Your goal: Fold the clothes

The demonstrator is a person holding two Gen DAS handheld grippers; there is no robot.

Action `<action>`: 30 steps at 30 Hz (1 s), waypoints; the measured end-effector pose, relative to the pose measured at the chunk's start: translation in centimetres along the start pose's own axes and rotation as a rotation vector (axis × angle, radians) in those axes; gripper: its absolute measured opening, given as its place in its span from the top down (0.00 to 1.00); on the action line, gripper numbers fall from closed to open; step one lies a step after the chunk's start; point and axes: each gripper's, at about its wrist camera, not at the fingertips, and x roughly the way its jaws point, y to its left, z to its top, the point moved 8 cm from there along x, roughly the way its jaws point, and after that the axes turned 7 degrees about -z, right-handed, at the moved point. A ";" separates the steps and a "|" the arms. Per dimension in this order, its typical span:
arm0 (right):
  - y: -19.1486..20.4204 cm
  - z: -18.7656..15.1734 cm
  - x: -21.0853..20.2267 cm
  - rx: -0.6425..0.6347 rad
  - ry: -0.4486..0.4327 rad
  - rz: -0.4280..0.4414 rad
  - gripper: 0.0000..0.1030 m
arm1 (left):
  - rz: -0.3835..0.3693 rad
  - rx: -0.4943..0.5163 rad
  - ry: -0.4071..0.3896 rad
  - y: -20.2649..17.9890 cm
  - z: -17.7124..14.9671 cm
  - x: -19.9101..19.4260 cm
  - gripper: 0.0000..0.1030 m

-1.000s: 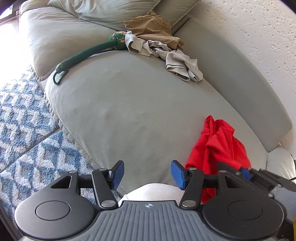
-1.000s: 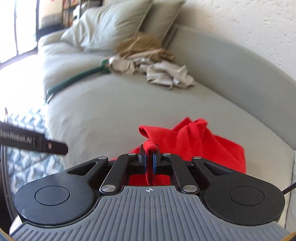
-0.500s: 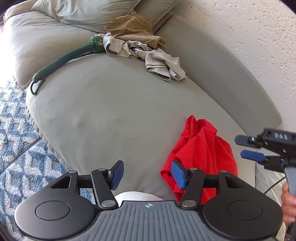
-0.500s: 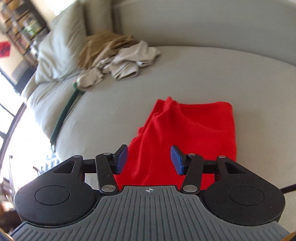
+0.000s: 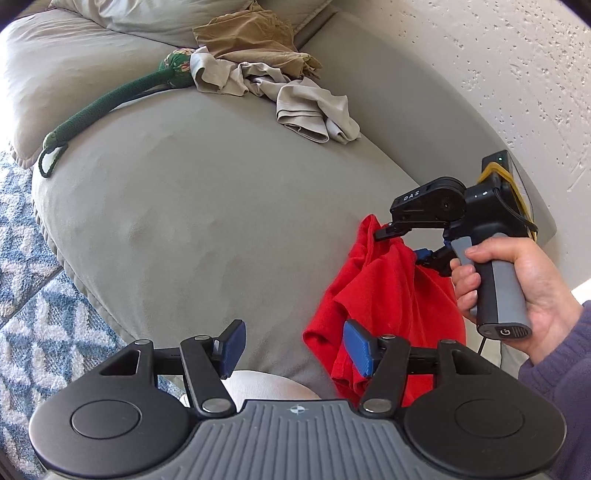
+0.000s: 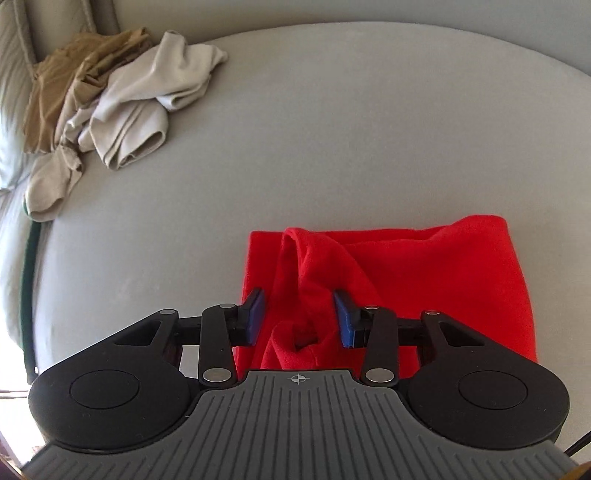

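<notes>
Red garment (image 6: 424, 280) bunched and only roughly doubled over, near the front edge of the sofa cushion (image 5: 207, 206) at its right end; folding barely begun, judged from its rumpled lie. Right gripper (image 6: 299, 317) poised steeply down over it, jaws apart and closing, a raised ridge of red cloth standing between the blue pads (image 6: 255, 314) but not yet pinched. Held by a hand (image 5: 517, 280) with a purple sleeve (image 5: 561, 376) in the left wrist view, fingers straddling the garment's upper edge. Left gripper (image 5: 293, 343) hanging just above the cushion's near edge, jaws apart and empty, one blue pad in front of the garment's lower corner, whether touching cannot be told. Further out, still to be done: a beige garment (image 6: 147, 110) crumpled in a heap at the far end of the cushion, a tan garment (image 5: 255, 40) wadded behind it against the pillow (image 5: 147, 18), both untouched by any fold. Beside those, a green knitted strap (image 5: 99, 107) trailing to the cushion's edge, and a blue patterned rug (image 5: 29, 277) on the floor below. No finished folded piece anywhere in view; likely next, spreading the red one flat before any proper fold.
</notes>
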 end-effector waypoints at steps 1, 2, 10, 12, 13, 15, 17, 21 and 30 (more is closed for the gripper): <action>0.2 0.0 0.2 -0.018 0.003 -0.030 0.60 | -0.001 -0.005 0.005 0.0 -0.1 0.2 0.45; 0.6 -0.1 0.4 -0.042 0.012 -0.051 0.58 | -0.001 -0.008 0.009 0.1 -0.2 0.3 0.45; 2.4 -0.8 0.4 -0.225 -0.028 -0.194 0.65 | 0.010 -0.017 0.020 0.4 -0.8 0.4 0.44; 2.1 -0.6 -0.3 -0.213 -0.056 -0.180 0.88 | 0.010 -0.019 0.019 0.4 -0.9 0.3 0.43; 1.8 -0.5 -0.6 -0.204 -0.068 -0.170 0.88 | 0.008 -0.020 0.020 0.4 -1.0 0.3 0.43; 1.4 -0.2 -1.0 -0.177 -0.081 -0.128 0.92 | 0.003 -0.021 0.023 0.4 -1.1 0.4 0.43; 1.1 0.1 -1.4 -0.147 -0.093 -0.083 0.93 | -0.002 -0.018 0.021 0.2 -1.1 0.4 0.43; 0.8 0.6 -2.5 -0.077 -0.117 0.034 0.93 | -0.004 -0.023 0.019 0.2 -1.2 0.3 0.43; 2.6 0.8 -2.6 -0.122 -0.142 0.115 0.93 | 0.002 -0.026 0.021 0.2 -1.2 0.3 0.43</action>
